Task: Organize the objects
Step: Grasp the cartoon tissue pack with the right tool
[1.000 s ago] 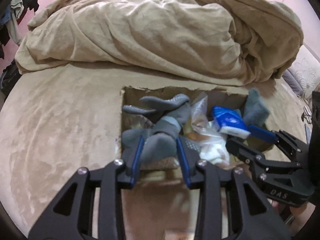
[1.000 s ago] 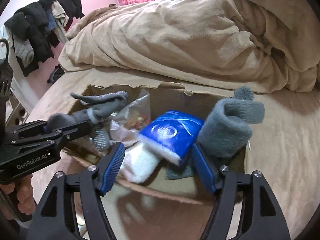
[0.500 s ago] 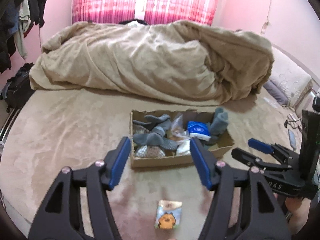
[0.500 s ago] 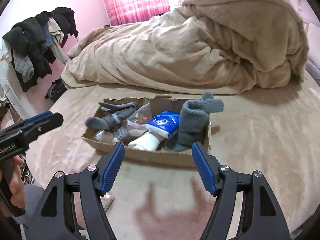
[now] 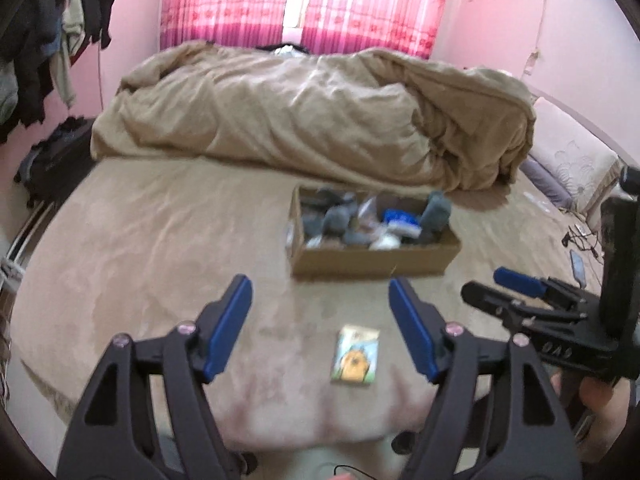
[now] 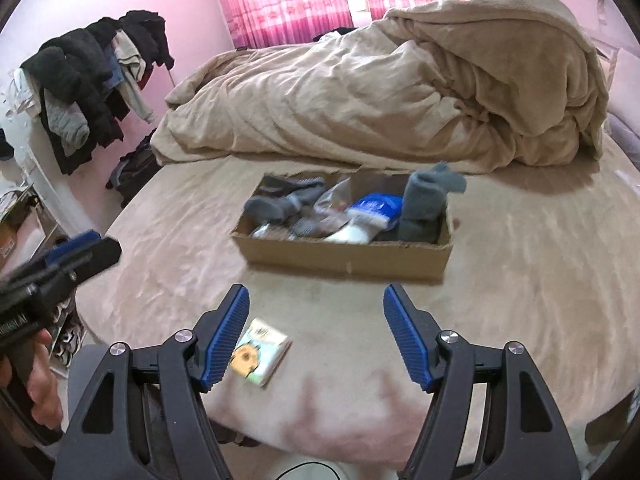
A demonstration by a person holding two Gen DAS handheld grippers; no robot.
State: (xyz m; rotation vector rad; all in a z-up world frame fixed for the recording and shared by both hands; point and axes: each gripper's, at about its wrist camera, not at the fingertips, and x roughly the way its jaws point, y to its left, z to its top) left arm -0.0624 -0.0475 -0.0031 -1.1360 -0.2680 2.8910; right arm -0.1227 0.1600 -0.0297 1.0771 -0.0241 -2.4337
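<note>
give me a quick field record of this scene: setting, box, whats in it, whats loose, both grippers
setting: bed with tan sheet, rumpled duvet behind
box: open cardboard box on the bed
contents: grey socks, blue packet, other items too blurred to name
loose item: small card packet lying on the bed, on the near side of the box
left gripper: open, empty, above the bed
right gripper: open, empty, above the bed
other: clothes rack by the pink wall

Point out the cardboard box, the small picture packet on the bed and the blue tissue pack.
cardboard box [image 6: 344, 258]: right wrist view, front wall.
small picture packet [image 5: 355, 354]: left wrist view, printed face.
blue tissue pack [image 6: 378, 206]: right wrist view, blue top face.
</note>
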